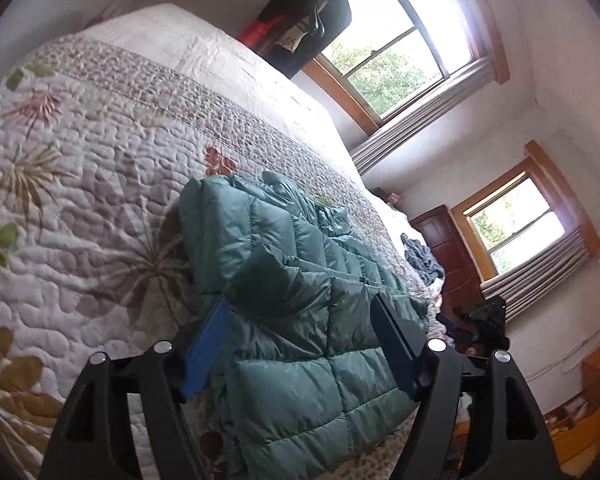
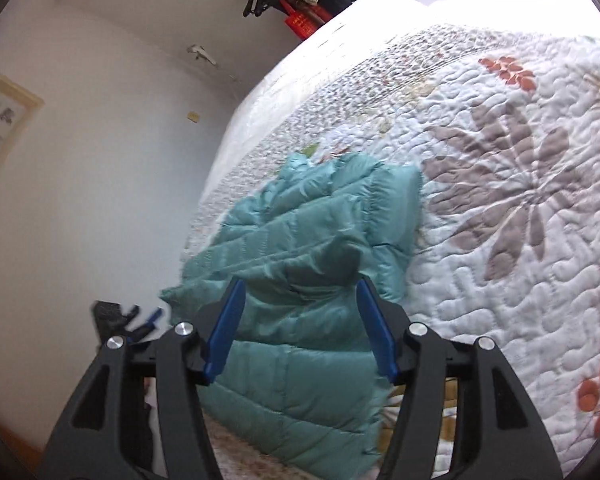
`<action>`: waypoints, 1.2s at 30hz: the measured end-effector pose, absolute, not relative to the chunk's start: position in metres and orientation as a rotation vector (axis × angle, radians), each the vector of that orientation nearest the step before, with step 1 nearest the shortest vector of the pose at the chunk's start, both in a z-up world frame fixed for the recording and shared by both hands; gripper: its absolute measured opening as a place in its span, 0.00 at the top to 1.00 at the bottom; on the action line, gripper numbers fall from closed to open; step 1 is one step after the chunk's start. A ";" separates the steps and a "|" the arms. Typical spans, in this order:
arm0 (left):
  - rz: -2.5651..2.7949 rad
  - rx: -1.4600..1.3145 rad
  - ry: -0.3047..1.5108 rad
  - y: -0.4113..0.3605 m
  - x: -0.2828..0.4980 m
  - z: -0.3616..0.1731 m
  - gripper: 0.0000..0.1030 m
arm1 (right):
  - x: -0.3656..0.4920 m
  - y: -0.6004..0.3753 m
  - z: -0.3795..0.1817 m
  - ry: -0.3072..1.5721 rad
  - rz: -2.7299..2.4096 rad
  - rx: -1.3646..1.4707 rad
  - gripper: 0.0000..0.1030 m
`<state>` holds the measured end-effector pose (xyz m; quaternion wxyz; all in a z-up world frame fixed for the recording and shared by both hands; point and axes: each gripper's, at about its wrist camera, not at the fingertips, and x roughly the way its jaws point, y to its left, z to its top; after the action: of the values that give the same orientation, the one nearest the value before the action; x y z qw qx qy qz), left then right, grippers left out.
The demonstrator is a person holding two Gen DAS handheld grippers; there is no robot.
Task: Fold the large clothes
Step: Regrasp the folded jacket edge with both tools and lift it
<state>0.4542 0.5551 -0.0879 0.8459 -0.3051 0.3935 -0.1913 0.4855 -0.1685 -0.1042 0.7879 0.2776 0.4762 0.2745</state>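
A teal quilted jacket (image 1: 300, 280), partly folded, is laid on the floral quilt (image 1: 100, 160) of the bed, near its edge; the left gripper (image 1: 300, 320) and right gripper (image 2: 300, 300) are held above it, fingers spread apart and grasping nothing; dark clothing (image 1: 424, 260) is seen at the far right.

A bed (image 1: 112, 128) with a white floral quilt (image 2: 500, 208) fills the room ahead of the claw. Two wood-framed windows (image 1: 396, 52) glow bright on the white wall beyond, a dark wooden door (image 1: 448, 248) between them. A framed picture (image 2: 0, 116) hangs far left.
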 end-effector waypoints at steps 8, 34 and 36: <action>-0.348 -0.506 0.917 0.541 0.477 -0.113 0.30 | 0.493 -0.155 -0.131 1.053 0.550 0.521 0.44; -0.365 -0.434 0.615 0.537 0.504 0.024 0.97 | 0.512 -0.133 -0.003 0.698 0.457 0.337 0.95; -0.349 -0.446 0.611 0.541 0.529 0.033 0.97 | 0.538 -0.127 0.006 0.677 0.426 0.324 0.95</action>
<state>0.5287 0.5408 0.0328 0.9145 -0.2165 0.2966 -0.1696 0.5376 -0.1274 0.0057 0.9083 0.1569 0.3281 0.2067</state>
